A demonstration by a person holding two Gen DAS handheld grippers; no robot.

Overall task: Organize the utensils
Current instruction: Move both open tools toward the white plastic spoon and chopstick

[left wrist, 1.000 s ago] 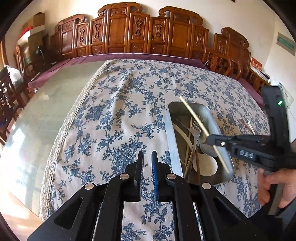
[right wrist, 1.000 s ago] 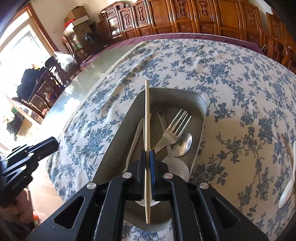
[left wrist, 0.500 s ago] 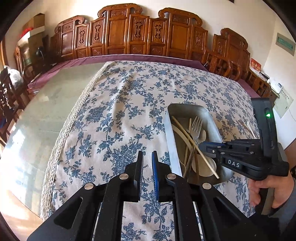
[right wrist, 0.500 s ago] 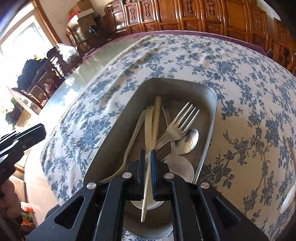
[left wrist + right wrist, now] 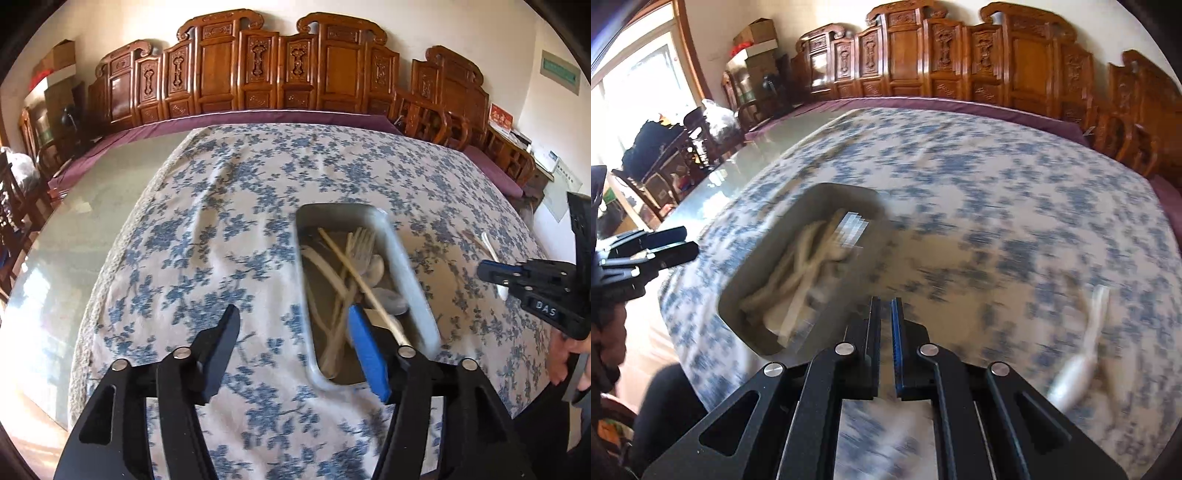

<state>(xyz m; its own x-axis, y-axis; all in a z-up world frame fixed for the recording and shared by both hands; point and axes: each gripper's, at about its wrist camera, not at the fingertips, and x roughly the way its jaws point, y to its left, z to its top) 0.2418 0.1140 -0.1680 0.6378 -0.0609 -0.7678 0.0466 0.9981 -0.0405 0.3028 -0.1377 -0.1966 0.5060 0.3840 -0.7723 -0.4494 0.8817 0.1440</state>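
Chopstick [image 5: 364, 284] lies slantwise in the metal tray [image 5: 412, 273] among fork and spoons (blurred), on the flowered tablecloth [image 5: 229, 221]. Left gripper [image 5: 295, 332] gapes wide at the tray's near end; right gripper [image 5: 886, 314], fingers nearly together and holding nothing, is just right of the tray.

Carved wooden chairs [image 5: 280, 66] line a pale wall [image 5: 480, 33]; a bright window [image 5: 639, 81] glares at left.

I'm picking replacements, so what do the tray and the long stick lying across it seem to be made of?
The tray looks like brushed metal, probably stainless steel: grey with a dull sheen along its rim. The chopstick looks like pale bamboo or wood: matte, light tan, thin and straight. Plastic cannot be ruled out.
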